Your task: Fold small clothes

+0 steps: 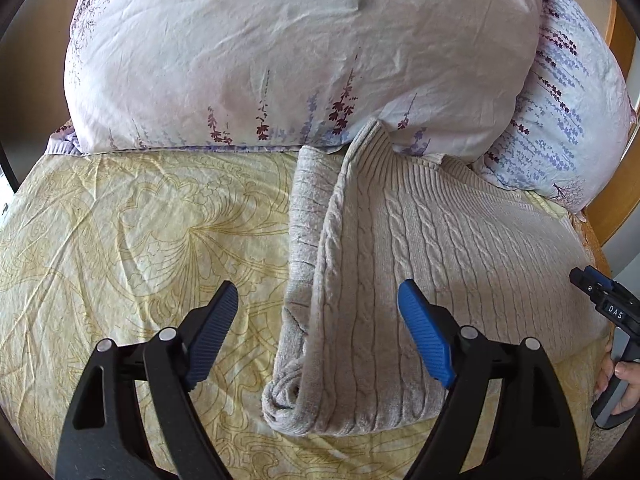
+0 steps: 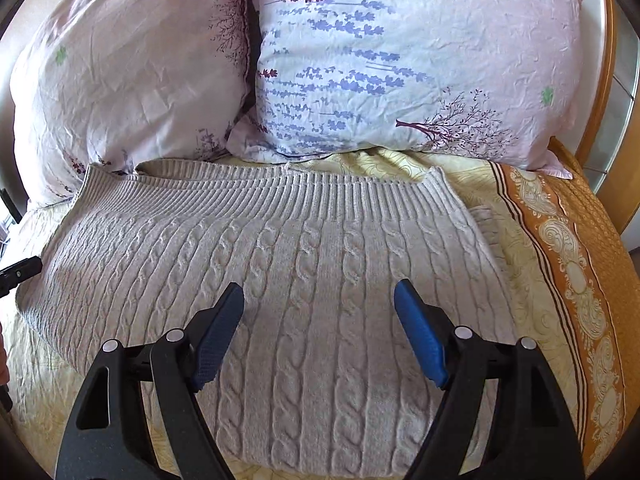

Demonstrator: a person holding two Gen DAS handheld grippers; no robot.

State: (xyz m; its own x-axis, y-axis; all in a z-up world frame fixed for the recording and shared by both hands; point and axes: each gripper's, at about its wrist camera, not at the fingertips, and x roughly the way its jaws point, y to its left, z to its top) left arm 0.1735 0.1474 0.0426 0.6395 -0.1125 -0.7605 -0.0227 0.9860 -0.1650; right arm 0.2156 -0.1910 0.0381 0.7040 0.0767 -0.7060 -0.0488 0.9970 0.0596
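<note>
A beige cable-knit sweater (image 1: 400, 248) lies folded on the yellow patterned bedsheet (image 1: 140, 220), its ribbed hem (image 2: 304, 196) toward the pillows. A sleeve lies folded along its left side, its cuff rolled at the near end (image 1: 284, 400). My left gripper (image 1: 318, 300) hovers open over that left edge, with nothing between its blue pads. My right gripper (image 2: 319, 300) stands open above the middle of the sweater (image 2: 280, 272), holding nothing. The right gripper (image 1: 600, 292) also shows at the right edge of the left wrist view, with a hand on its handle.
Two floral pillows (image 2: 400, 60) (image 2: 128, 80) lean at the head of the bed, touching the sweater's hem. An orange patterned border (image 2: 572, 264) runs along the bed's right side beside a wooden frame (image 1: 616, 120). Bare sheet lies left of the sweater.
</note>
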